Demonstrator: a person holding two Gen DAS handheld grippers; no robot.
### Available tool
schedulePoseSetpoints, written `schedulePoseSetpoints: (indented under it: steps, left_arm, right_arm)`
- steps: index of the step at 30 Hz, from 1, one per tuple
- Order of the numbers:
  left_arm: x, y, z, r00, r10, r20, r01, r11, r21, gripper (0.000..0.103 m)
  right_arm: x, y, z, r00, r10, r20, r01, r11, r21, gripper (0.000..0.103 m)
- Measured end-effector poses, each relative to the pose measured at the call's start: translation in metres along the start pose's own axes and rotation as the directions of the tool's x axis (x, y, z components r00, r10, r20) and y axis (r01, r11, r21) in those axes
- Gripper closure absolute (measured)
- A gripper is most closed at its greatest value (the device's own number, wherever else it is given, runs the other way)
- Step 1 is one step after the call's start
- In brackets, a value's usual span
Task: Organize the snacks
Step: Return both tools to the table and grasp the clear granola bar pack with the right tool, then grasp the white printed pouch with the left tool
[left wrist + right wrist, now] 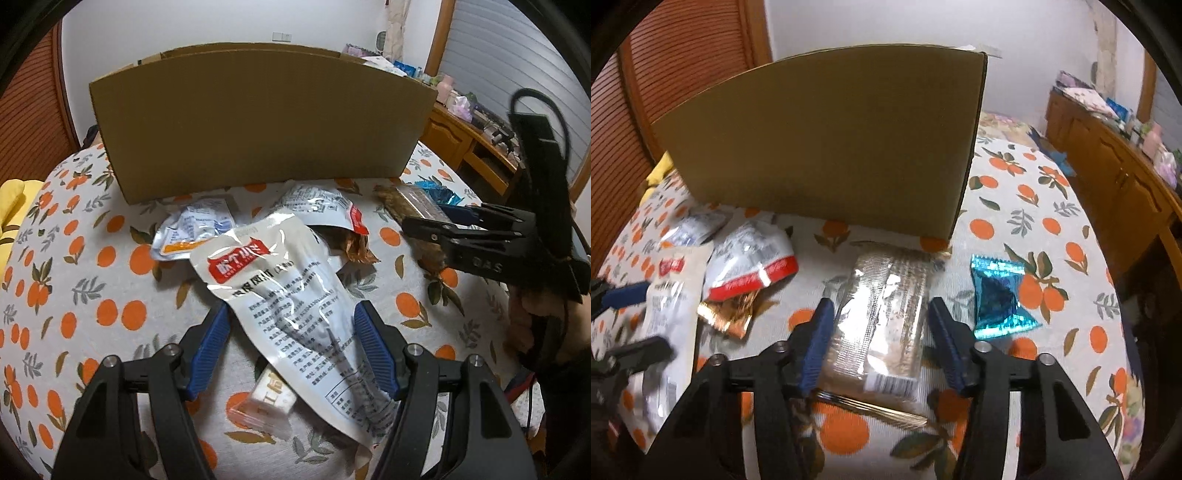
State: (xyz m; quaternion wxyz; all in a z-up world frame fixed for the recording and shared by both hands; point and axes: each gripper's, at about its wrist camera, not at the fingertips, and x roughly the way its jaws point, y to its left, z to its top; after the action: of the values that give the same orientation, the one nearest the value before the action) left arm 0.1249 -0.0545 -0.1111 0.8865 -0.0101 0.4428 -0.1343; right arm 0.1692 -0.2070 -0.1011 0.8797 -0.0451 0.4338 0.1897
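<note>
A long white snack pouch (291,302) with a red label lies on the orange-print cloth between the fingers of my open left gripper (291,325); neither pad touches it. A clear-wrapped brown snack bar (882,317) lies between the fingers of my open right gripper (881,314), which straddles it. The right gripper (436,225) also shows in the left view, over the bar (410,206). A tall cardboard box (258,122) stands behind the snacks; it also shows in the right view (827,144).
Other snacks lie around: a white and red pouch (753,262), a gold wrapper (727,314), a blue foil packet (997,295), a small white packet (192,229), a small pale box (269,402). A wooden cabinet (1108,166) stands at the right.
</note>
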Motion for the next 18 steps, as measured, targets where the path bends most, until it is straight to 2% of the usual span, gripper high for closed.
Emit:
schedulePoseSetpoints:
  steps: [14,18]
  left_arm:
    - [0.016,-0.013,0.012,0.997,0.059,-0.041,-0.057,0.997,0.043,0.032]
    - [0.015,-0.014,0.011,0.997,0.065,-0.042,-0.063,0.996,0.066,0.042]
  right_arm:
    - [-0.003,0.005,-0.01,1.0,-0.012,0.014,0.012,1.0,-0.027,0.051]
    - [-0.003,0.005,-0.01,1.0,-0.013,0.014,0.013,1.0,-0.028,0.051]
